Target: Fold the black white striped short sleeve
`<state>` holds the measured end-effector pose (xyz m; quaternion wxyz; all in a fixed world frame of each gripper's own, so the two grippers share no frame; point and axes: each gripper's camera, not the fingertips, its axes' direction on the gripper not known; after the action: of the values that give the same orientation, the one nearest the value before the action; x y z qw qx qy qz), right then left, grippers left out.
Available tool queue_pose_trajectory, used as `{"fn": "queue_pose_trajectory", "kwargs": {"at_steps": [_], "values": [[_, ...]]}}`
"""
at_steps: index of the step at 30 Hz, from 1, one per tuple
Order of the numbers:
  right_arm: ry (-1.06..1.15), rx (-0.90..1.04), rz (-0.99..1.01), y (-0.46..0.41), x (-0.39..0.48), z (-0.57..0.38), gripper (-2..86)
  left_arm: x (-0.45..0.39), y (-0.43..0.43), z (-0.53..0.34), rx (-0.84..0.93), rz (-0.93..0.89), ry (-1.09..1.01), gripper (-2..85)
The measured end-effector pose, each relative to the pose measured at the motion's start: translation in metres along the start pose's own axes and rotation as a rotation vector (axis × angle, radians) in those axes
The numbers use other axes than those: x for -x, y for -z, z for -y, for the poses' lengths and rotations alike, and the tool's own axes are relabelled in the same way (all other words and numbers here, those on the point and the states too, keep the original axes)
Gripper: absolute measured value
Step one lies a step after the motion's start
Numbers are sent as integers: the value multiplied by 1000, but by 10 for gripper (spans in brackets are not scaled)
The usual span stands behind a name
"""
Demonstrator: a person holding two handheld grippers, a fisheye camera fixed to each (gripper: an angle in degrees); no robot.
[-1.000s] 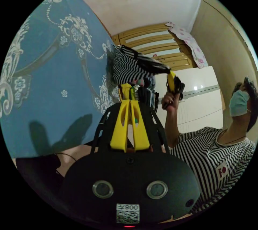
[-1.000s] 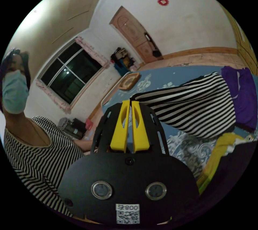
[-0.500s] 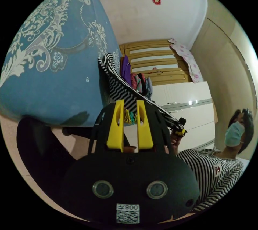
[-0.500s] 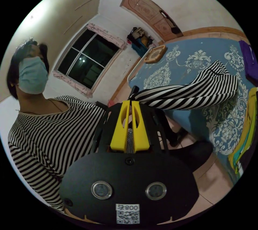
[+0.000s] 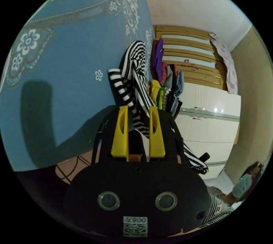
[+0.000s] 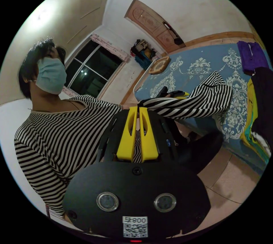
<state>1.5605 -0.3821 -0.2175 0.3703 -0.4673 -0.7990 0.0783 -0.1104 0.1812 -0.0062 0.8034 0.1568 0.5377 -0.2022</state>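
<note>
Fabric of the black white striped short sleeve (image 6: 196,101) stretches in the right gripper view from the tips of the right hand-held gripper (image 6: 138,109) out to the blue patterned bed (image 6: 199,67), where its far end rests on the cover. The right hand-held gripper's yellow jaws are pressed together with an edge of the striped cloth pinched between their tips. Just beyond them in that view the left hand-held gripper (image 6: 182,94) lies along the taut cloth; whether it touches the cloth there cannot be told.

In the left gripper view the left hand-held gripper (image 5: 137,108) has its yellow jaws spread apart, and the black white striped short sleeve (image 5: 133,76) runs through the gap between them without being squeezed. The shirt bunches against the bed (image 5: 71,56) above the jaws and trails down toward the lower right, where its end meets a dark handle (image 5: 205,157).

A pile of clothes (image 5: 166,84) sits beside the shirt on the bed, with a purple garment (image 6: 251,54) and a yellow one (image 6: 250,130) among them. A person in a striped top (image 6: 65,138) stands close behind the right hand-held gripper. A white cabinet (image 5: 210,124) and a wooden headboard (image 5: 187,50) show past the pile, and a tiled floor (image 6: 230,175) lies below the bed.
</note>
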Motion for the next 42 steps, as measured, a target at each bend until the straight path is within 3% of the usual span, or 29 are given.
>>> {"fn": "queue_pose_trajectory", "kwargs": {"at_steps": [9, 27, 42], "values": [[-44, -45, -22, 11, 12, -93, 6, -23, 11, -14, -3, 15, -9, 24], [24, -190, -80, 48, 60, -236, 7, -101, 122, -92, -103, -27, -182, 13], [234, -322, -132, 86, 131, -285, 7, -211, 246, -186, -317, -204, -525, 13]]}}
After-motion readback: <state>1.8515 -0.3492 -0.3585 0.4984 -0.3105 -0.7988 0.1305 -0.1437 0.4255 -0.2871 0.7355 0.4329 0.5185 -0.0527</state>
